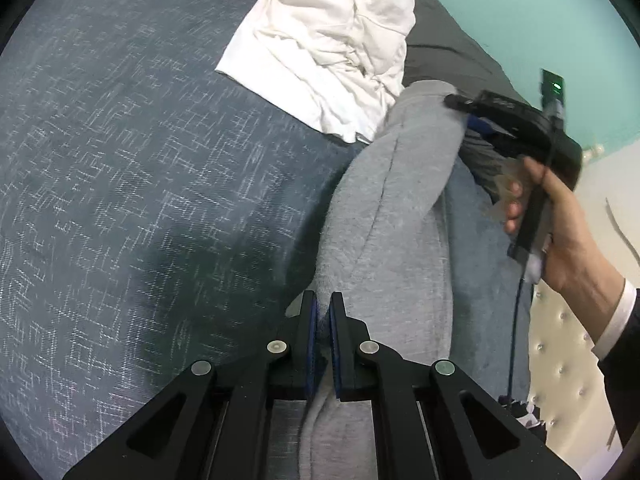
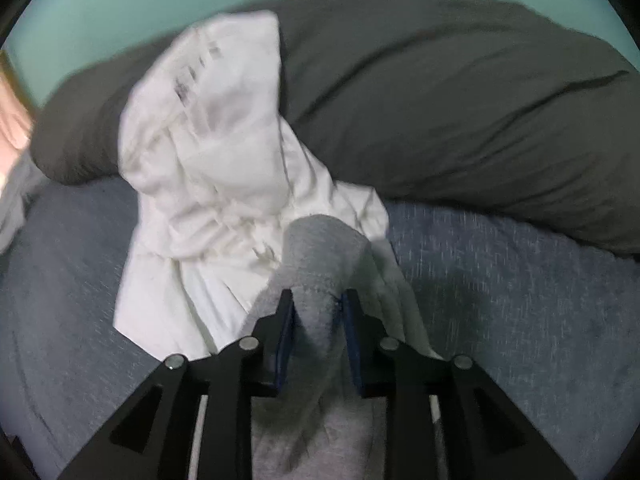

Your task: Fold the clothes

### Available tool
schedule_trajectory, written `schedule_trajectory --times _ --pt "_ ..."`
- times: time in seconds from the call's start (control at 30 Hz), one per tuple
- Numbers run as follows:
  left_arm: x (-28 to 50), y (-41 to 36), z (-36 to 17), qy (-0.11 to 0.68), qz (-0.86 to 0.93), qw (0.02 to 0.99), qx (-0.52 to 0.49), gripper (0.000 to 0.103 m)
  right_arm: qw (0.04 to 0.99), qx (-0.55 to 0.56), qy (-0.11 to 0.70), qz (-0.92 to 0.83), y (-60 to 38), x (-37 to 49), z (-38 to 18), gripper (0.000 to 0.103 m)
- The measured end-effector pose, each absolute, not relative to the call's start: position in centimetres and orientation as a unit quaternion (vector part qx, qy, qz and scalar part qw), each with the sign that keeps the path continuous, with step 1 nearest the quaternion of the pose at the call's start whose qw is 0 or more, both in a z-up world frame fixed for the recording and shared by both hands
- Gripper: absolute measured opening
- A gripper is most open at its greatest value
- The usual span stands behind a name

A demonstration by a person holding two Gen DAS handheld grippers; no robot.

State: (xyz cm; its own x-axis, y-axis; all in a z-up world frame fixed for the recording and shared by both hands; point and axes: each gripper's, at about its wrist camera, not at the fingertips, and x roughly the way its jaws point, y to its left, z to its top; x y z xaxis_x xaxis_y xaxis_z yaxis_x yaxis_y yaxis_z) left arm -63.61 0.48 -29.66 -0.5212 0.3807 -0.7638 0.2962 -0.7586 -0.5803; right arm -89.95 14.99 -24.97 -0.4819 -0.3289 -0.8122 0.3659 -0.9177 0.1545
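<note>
A grey fleece garment (image 1: 396, 216) stretches in a long fold across the blue-grey bed cover (image 1: 140, 184). My left gripper (image 1: 323, 308) is shut on its near edge, with the cloth pinched between the blue pads. My right gripper (image 1: 460, 102), held by a hand (image 1: 560, 232), grips the garment's far end. In the right wrist view the right gripper (image 2: 316, 300) is shut on a bunched grey fold (image 2: 316, 256) that rises between its fingers. A crumpled white shirt (image 2: 216, 176) lies just beyond that fold.
The white shirt (image 1: 332, 48) lies heaped at the far side of the bed. A dark grey duvet or pillow (image 2: 460, 100) runs along the back against a teal wall (image 2: 120, 4). A cream tufted headboard (image 1: 568, 364) is at the right.
</note>
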Motion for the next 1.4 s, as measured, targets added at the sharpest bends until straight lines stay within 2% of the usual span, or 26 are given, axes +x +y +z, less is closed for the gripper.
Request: schedule_trajectory --times 0.03,0.17,0.67,0.7,0.77,0.83,1.17,1.27,1.4 --pt "-63.6 0.4 -29.8 -0.345 0.801 0.025 -0.489 0.006 0.206 0.46 0.006 -0.864 15.6 -89.9 -24.7 0.04" --pt "-63.8 0.5 -30.2 -0.343 0.8 0.019 -0.492 0.006 0.19 0.448 -0.036 -0.873 18.5 -90.2 -24.6 0.048" --pt "-63.6 0.4 -30.1 -0.34 0.803 0.015 -0.49 0.007 0.153 0.541 0.006 -0.827 20.0 -88.7 -32.3 0.049" --pt "-63.5 0.4 -30.1 -0.339 0.803 0.015 -0.49 0.007 0.154 0.542 0.006 -0.826 20.1 -88.5 -32.6 0.047" --pt "-63.6 0.4 -30.1 -0.338 0.804 0.015 -0.49 0.007 0.162 0.537 0.003 -0.828 20.1 -88.1 -32.8 0.024" --pt "-63.6 0.3 -30.1 -0.338 0.803 0.013 -0.49 0.007 0.163 0.525 0.021 -0.835 19.9 -87.6 -32.3 0.011" --pt "-63.8 0.5 -29.7 -0.336 0.803 0.011 -0.492 0.007 0.123 0.444 0.113 -0.88 21.3 -84.8 -27.3 0.009" --pt "-63.9 0.5 -29.8 -0.334 0.801 0.009 -0.496 0.007 0.117 0.47 0.095 -0.87 22.4 -85.6 -28.5 0.009" --pt "-63.8 0.6 -29.8 -0.329 0.804 0.008 -0.496 0.007 0.124 0.531 0.012 -0.838 23.9 -86.6 -31.2 0.01"
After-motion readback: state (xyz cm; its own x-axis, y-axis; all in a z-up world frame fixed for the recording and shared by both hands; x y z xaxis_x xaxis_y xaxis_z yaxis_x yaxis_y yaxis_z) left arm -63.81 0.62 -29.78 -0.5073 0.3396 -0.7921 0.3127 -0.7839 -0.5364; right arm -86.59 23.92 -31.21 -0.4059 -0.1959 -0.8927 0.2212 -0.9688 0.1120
